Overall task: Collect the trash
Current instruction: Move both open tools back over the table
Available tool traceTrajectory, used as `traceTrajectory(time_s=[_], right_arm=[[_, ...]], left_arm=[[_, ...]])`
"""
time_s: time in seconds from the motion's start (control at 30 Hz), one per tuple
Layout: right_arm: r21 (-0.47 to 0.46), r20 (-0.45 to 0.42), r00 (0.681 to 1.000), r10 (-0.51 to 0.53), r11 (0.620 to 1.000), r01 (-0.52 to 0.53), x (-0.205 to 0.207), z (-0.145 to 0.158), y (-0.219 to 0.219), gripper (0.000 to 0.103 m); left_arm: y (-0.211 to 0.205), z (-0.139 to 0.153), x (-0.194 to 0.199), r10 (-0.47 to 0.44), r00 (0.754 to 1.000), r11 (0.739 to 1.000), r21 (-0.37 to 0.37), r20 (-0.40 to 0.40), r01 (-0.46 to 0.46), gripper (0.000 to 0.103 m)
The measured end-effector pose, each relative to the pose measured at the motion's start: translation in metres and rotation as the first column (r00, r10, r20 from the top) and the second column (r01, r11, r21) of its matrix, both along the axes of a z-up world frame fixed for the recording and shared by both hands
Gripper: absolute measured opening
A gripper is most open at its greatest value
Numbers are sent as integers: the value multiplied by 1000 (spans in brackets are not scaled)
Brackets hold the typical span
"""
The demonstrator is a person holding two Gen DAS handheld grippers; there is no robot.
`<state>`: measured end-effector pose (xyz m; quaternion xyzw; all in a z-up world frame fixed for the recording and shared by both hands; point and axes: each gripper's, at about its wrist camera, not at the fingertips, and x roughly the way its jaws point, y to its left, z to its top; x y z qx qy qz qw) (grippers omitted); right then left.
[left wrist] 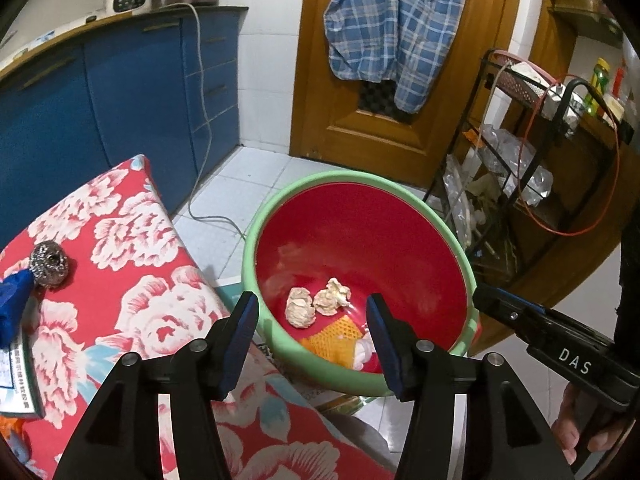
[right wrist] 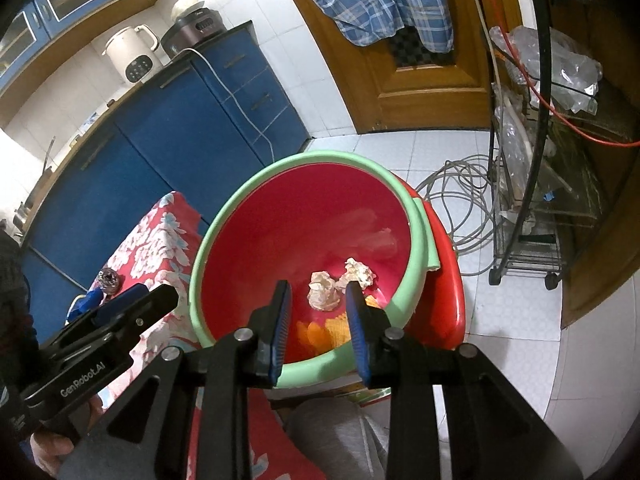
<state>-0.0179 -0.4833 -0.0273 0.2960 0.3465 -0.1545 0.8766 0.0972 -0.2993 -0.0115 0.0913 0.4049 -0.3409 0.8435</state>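
A red basin with a green rim (left wrist: 460,252) (right wrist: 420,232) stands on the floor. In it lie two crumpled paper balls (left wrist: 300,307) (left wrist: 333,297) (right wrist: 323,291) (right wrist: 358,273) and an orange net (left wrist: 334,338) (right wrist: 336,328). My left gripper (left wrist: 313,312) is open and empty above the basin's near edge. My right gripper (right wrist: 318,300) is open and empty above the basin. On the floral red cloth (left wrist: 140,280) lie a steel scrubber (left wrist: 49,264) (right wrist: 109,280) and a blue item (left wrist: 14,304).
Blue cabinets (left wrist: 120,92) line the left wall. A wooden door (left wrist: 360,128) with a plaid shirt is behind. A wire rack (left wrist: 520,168) (right wrist: 532,160) with plastic bags stands right. Coiled cable (right wrist: 460,196) lies on the tiled floor. A printed card (left wrist: 16,380) lies on the cloth.
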Motion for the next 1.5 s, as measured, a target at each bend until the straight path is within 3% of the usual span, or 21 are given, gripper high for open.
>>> traceTrajectory(time_s=[0.47,0.83,1.13,1.5], right_arm=[[-22,68,996,54,998,-52,-8,28,31,39],[-36,86,988,126,992,-123,-2,41,63,41],[-65,92,976,197,979,-192,14,54,97,45],[-115,81,947,312,946,-302,46,67,151,47]], left_arm=[[51,20,-8,98,995,995,-23,34,-97,57],[108,36,-8,221,974,975,-47,55,-219,57],[163,46,-2,336,940,941,-68,65,-332,57],[239,50,5,486,870,873,-89,82,-479,57]])
